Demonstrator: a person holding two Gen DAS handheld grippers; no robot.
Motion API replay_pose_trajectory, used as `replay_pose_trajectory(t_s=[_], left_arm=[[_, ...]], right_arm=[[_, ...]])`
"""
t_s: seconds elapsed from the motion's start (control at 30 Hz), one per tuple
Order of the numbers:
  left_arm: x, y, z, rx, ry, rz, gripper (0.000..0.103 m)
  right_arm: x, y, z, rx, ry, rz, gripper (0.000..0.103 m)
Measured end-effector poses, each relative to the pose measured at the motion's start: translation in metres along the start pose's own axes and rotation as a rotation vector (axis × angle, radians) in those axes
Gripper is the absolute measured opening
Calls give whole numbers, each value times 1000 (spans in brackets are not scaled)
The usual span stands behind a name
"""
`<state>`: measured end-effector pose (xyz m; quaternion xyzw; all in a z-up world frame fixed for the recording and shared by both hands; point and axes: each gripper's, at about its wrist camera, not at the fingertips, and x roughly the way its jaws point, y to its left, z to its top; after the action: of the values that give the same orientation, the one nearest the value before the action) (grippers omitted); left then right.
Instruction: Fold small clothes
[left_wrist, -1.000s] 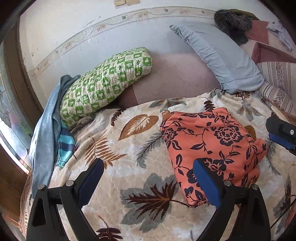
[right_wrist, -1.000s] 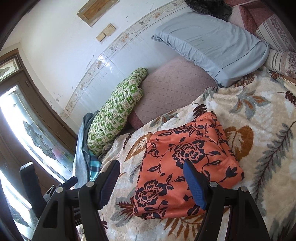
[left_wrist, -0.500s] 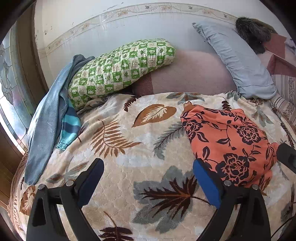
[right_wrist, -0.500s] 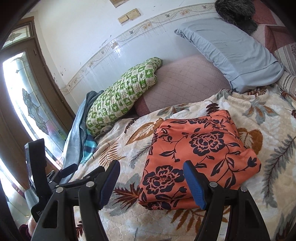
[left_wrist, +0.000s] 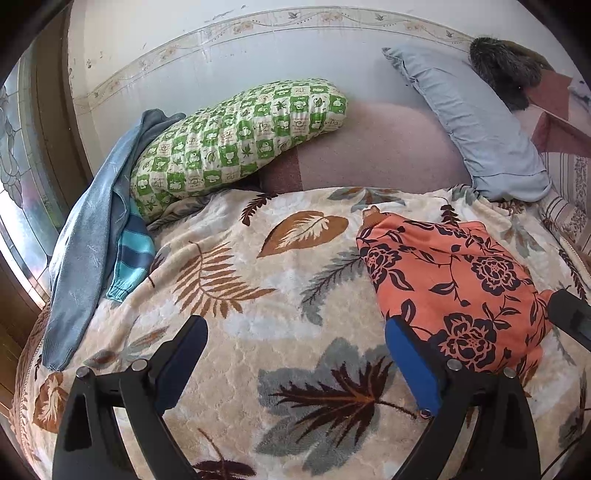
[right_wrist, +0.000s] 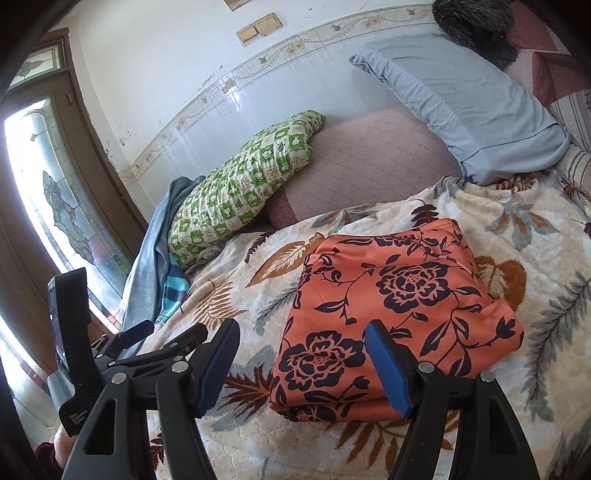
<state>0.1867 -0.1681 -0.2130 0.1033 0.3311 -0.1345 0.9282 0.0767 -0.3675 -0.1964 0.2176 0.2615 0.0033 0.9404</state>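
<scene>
Both grippers drawn back from the folded garment since a second ago, left gripper (left_wrist: 295, 365) jaws apart over plush leaf-print blanket (left_wrist: 229, 310), small white lettering on its body unreadable, right gripper (right_wrist: 301, 363) apart and empty, silky orange floral garment (right_wrist: 399, 306) folded square on blanket, quilted green pillow (right_wrist: 240, 188) behind.

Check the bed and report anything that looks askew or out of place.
The orange floral garment lies folded flat on the leaf blanket. Only the blue striped sweater looks untidy, draped unfolded over the bed's edge.
</scene>
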Motion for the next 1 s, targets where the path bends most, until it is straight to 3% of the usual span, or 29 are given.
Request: replay_pose_trajectory(t_s=[0.23, 0.43, 0.57, 0.7, 0.87, 1.0], left_arm=[[7, -3, 0, 3, 11, -22, 97], [33, -6, -1, -88, 119, -215, 97], [45, -14, 2, -113, 126, -264, 97], [59, -26, 7, -106, 140, -316, 97], [79, -44, -2, -83, 229, -425, 97], [88, -54, -10, -60, 267, -479, 97]], right_arm=[[6, -11, 3, 15, 13, -23, 74], [10, -69, 22, 135, 8, -134, 74], [13, -113, 30, 260, 30, -168, 74], [25, -138, 29, 340, 67, -147, 74], [39, -157, 27, 393, 115, -145, 74], [24, -176, 27, 482, 39, -129, 74]])
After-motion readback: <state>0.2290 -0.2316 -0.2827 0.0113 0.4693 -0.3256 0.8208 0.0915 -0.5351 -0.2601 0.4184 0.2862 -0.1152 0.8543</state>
